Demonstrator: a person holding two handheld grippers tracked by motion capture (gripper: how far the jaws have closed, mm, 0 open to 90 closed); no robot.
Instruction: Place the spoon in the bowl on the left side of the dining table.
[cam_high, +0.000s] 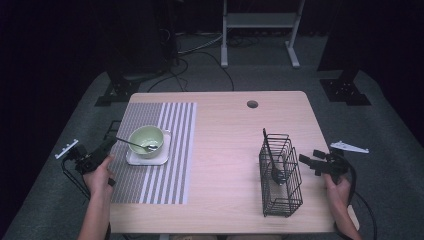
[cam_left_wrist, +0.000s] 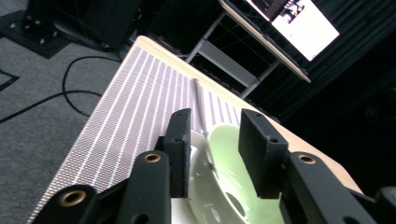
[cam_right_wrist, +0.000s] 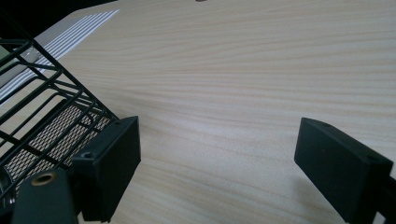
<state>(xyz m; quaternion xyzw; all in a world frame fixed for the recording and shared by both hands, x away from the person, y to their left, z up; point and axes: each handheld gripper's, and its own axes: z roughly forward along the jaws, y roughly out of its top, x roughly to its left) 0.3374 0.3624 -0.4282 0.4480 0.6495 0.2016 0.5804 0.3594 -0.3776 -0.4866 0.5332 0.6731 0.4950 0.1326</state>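
A pale green bowl (cam_high: 143, 134) sits on a white square plate (cam_high: 147, 161) on the striped placemat (cam_high: 165, 165). A metal spoon (cam_high: 136, 145) rests in the bowl with its handle pointing left. My left gripper (cam_high: 112, 137) is at the mat's left edge, level with that handle. In the left gripper view the left gripper (cam_left_wrist: 217, 116) is open. The spoon handle (cam_left_wrist: 200, 102) runs between the jaws, and the pads do not press it. The bowl (cam_left_wrist: 229, 158) lies just beyond. My right gripper (cam_high: 308, 156) (cam_right_wrist: 219, 130) stands wide open above bare wood, right of the black wire basket (cam_high: 280, 175) (cam_right_wrist: 42, 93).
A black utensil (cam_high: 272, 160) stands inside the basket. The wooden table (cam_high: 225, 150) has a cable hole (cam_high: 252, 104) near its far edge. A white metal stand (cam_high: 260, 20) and cables lie on the carpet behind. A lit screen (cam_left_wrist: 299, 23) hangs farther off.
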